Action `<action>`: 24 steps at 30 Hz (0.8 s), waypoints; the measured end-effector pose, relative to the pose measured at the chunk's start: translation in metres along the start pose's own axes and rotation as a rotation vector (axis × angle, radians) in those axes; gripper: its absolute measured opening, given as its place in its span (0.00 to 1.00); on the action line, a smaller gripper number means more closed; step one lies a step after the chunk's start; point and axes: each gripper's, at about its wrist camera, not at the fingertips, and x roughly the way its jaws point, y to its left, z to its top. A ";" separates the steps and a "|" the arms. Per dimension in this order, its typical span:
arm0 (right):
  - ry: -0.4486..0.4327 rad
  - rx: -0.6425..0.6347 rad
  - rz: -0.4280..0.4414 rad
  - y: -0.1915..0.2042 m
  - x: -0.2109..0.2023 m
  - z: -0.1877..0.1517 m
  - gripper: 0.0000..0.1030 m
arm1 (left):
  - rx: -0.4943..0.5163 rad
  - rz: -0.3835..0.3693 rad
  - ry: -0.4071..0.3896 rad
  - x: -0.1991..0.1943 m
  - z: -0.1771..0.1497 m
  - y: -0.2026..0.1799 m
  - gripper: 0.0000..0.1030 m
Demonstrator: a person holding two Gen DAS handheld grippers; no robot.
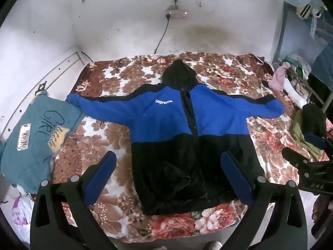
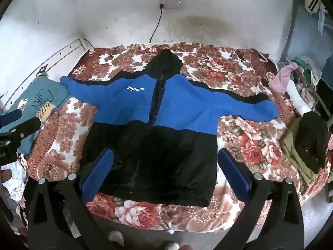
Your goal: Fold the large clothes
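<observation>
A blue and black hooded jacket (image 1: 166, 125) lies flat, front up, on a bed (image 1: 116, 137) with a floral blanket. No fold is made yet; everything remains to do. Its hood points to the far wall, hem toward the viewer, sleeves spread sideways. The left tool (image 1: 168, 177) and right tool (image 2: 165, 173) hover above the hem, released and empty.

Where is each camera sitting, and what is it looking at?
Left wrist: on the left gripper, looking down at the jacket on the bed; right gripper shows at the side.
Right wrist: on the right gripper, same downward look; left gripper shows.
Both share the jacket, floral blanket and wall socket.
</observation>
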 end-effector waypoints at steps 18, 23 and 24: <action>-0.015 -0.017 -0.004 0.006 0.000 -0.005 0.96 | -0.032 0.031 0.043 0.006 0.000 0.018 0.95; -0.007 -0.012 0.006 0.003 0.002 0.000 0.96 | -0.037 0.045 0.103 0.009 0.002 0.016 0.95; -0.004 -0.014 0.008 0.003 0.003 0.000 0.96 | -0.041 0.042 0.105 0.010 0.002 0.015 0.95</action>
